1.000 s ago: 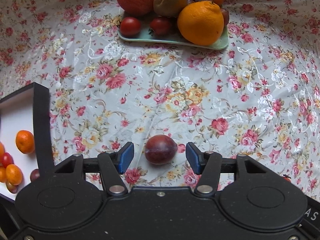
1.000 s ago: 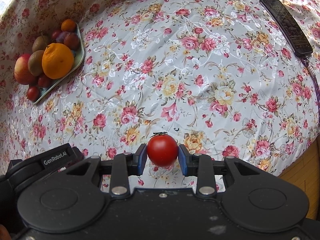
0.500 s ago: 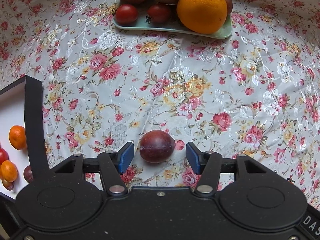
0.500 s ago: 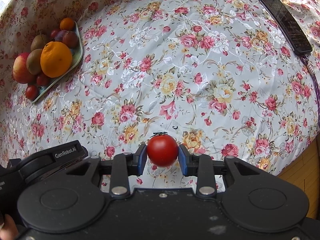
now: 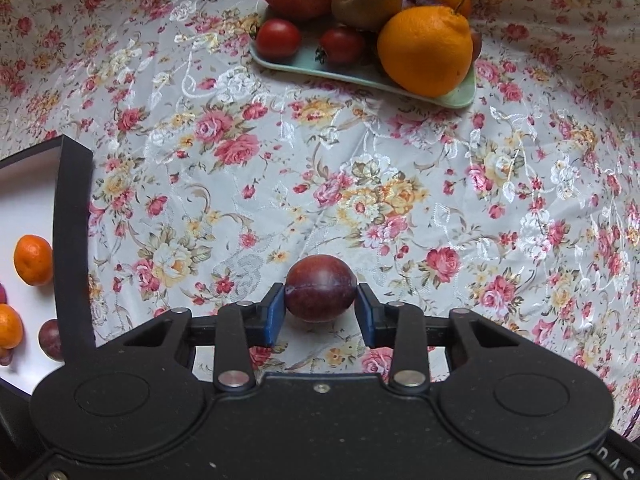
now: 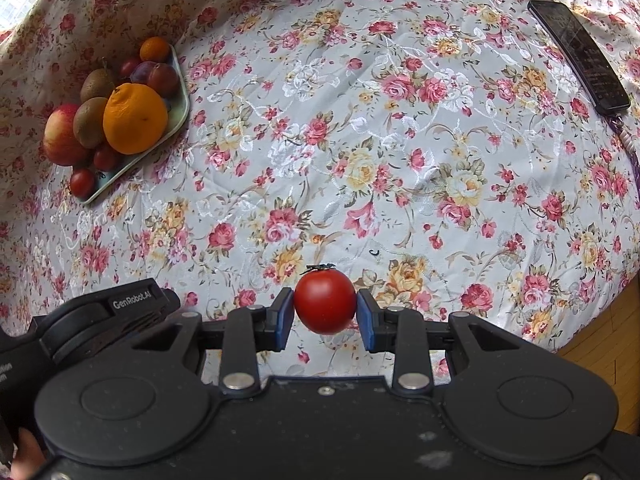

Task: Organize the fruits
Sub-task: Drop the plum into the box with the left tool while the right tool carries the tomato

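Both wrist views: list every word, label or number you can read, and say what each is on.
"GenRobot.AI": white print on the black body of the left gripper's housing, seen in the right wrist view.
"DAS": cut-off white letters at the lower right edge of the left wrist view.
Cut-off white letters at the right wrist view's left edge: unreadable.
Phone screen: too blurred.

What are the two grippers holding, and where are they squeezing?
The left gripper squeezes a plum by its two sides. The right gripper squeezes a tomato by its sides, stem up.
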Demonstrator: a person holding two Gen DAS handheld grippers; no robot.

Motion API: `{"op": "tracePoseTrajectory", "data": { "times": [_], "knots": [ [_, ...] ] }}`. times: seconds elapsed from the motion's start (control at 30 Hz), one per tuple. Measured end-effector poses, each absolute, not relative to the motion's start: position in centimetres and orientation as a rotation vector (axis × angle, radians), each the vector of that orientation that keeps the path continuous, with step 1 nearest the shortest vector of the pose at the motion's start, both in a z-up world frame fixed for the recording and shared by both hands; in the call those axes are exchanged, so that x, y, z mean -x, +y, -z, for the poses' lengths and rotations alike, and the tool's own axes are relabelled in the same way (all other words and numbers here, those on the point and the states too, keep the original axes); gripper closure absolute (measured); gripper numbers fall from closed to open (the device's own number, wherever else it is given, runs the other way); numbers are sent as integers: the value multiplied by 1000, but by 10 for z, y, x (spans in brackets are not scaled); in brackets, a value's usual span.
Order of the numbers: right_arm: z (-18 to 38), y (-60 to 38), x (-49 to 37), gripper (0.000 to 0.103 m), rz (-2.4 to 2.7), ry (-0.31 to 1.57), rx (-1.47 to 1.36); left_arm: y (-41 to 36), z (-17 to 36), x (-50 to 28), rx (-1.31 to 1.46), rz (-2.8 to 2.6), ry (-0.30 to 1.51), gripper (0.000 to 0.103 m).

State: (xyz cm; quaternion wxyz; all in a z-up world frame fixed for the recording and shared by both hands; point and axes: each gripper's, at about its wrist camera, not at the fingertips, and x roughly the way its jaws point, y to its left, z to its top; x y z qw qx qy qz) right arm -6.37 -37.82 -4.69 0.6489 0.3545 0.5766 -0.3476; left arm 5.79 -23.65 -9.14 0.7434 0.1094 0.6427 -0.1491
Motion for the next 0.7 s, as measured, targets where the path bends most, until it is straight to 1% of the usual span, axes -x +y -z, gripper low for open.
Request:
{"op": "tracePoseTrajectory", "data": {
  "times": [0.33, 0.7],
  "knots": [
    [48, -368, 50, 69, 776, 1317, -801, -219, 72, -65, -217, 324, 1382, 58],
    [55, -333, 19, 69, 732, 1341, -758, -174, 47, -82, -154, 302, 1355, 58]
  ]
}}
